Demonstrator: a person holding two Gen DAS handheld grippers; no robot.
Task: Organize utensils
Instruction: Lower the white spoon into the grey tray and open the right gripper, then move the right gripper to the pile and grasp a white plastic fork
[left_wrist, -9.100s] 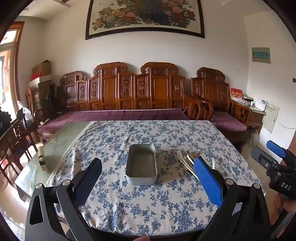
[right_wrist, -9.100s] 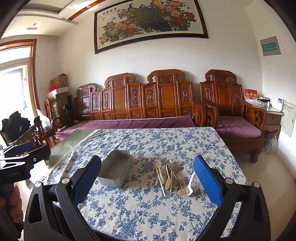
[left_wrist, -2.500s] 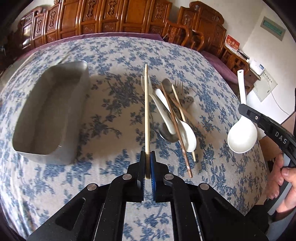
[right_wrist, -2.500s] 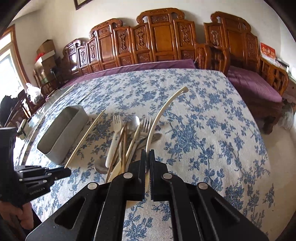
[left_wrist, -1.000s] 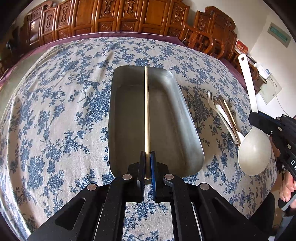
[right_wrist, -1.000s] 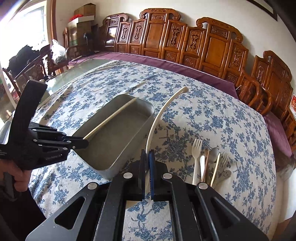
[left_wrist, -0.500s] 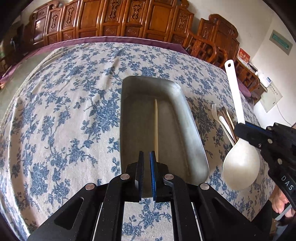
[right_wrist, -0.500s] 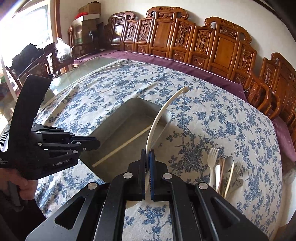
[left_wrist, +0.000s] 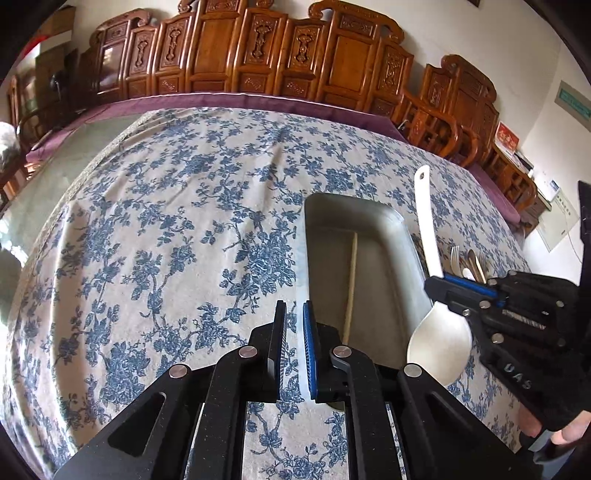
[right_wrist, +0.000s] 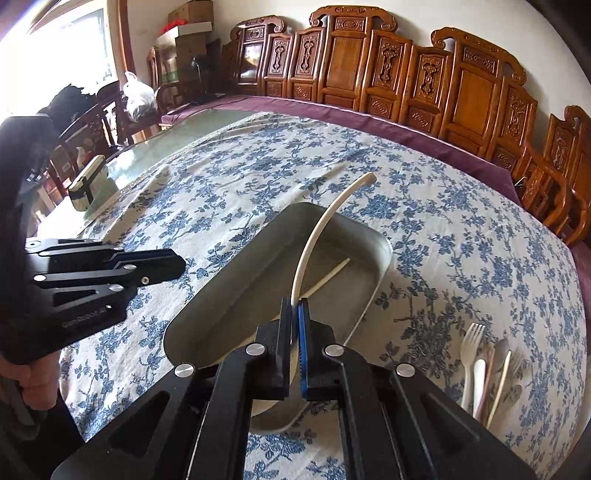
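White spoon (right_wrist: 314, 236) pinched in right gripper (right_wrist: 293, 347) over tin tray (right_wrist: 369, 291) – prob. for dropping beside chopstick (left_wrist: 351, 280); left gripper (left_wrist: 293, 347) opening, empty, near bench's left edge.

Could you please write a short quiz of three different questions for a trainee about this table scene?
1. True or false: the long pale wooden chopstick lies inside the grey rectangular metal tray.
2. What does the right gripper hold? A) a white plastic spoon B) a fork C) nothing
3. Fill in: between the fingers of the left gripper there is ____.

Key: 1 true; 2 A; 3 nothing, and its jaws are opening.
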